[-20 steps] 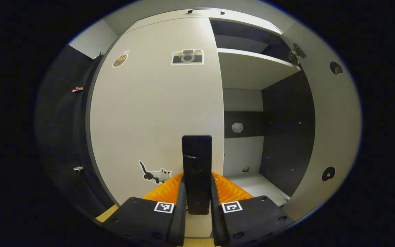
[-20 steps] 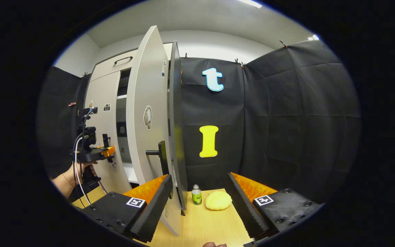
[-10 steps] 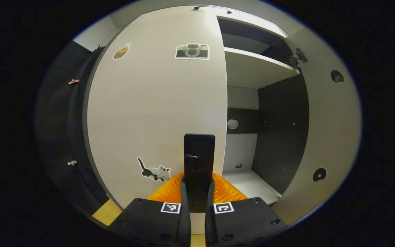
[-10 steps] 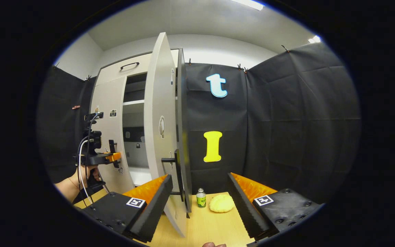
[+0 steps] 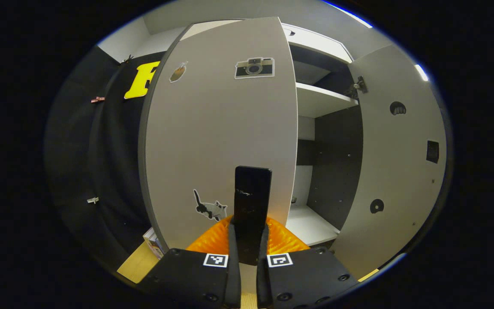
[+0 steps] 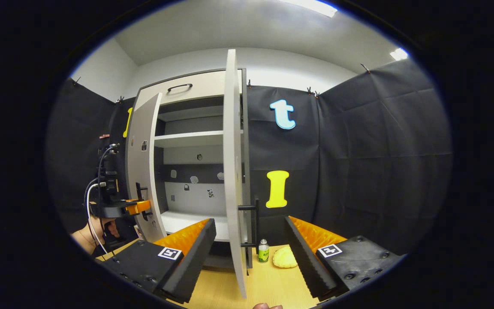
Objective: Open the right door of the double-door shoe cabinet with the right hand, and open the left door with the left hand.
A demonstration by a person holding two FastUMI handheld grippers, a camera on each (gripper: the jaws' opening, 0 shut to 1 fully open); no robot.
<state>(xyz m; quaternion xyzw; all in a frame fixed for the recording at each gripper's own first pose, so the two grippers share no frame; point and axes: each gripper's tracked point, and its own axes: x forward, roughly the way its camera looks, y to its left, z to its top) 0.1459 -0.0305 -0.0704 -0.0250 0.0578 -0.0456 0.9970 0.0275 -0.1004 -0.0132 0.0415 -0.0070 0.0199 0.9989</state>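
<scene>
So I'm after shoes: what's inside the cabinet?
No shoes visible: the cabinet shows a bare upper shelf, a bare bottom shelf and small stickers on its back panel. The left door covers the left part.

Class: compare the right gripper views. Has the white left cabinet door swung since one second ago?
Yes. The white left cabinet door has swung outward, away from the fixed white shelf, uncovering more interior; the left gripper grips its black handle.
</scene>
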